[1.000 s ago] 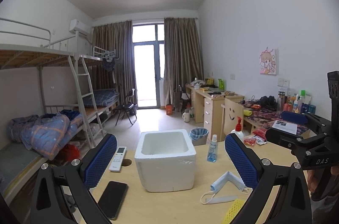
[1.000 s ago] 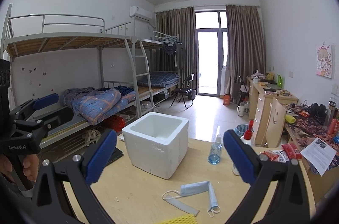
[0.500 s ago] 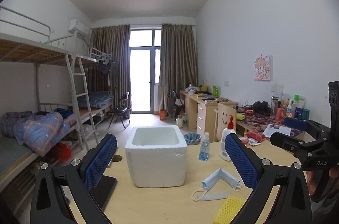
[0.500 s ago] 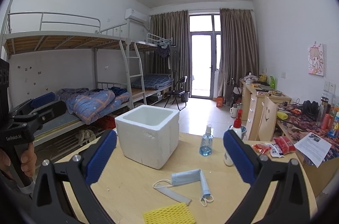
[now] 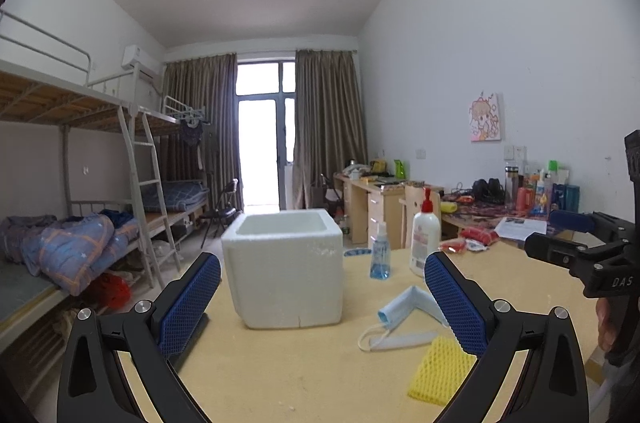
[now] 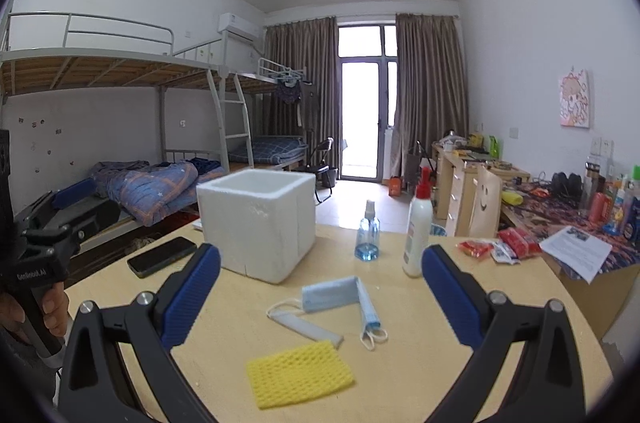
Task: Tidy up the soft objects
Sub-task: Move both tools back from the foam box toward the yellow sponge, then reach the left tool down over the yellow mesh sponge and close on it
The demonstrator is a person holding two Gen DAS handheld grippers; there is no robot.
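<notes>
Two grippers hung over table (image 6: 400,375), jaws wide apart, holding nothing: left gripper (image 5: 322,303), right gripper (image 6: 320,293). Yellow foam net (image 6: 300,374) lay flat near table's front edge. Two blue face masks (image 6: 340,301) lay just behind it, touching each other. White foam box (image 6: 258,223) stood farther back, open top up. Spray bottle (image 6: 367,237) and pump bottle (image 6: 418,229) stood right of box. Phone (image 6: 162,256) lay left of box.

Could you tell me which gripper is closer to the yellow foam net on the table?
Right. The yellow foam net lies centred between the open right gripper fingers, just ahead. For the left gripper, it sits off to the right, beyond its right finger.
</notes>
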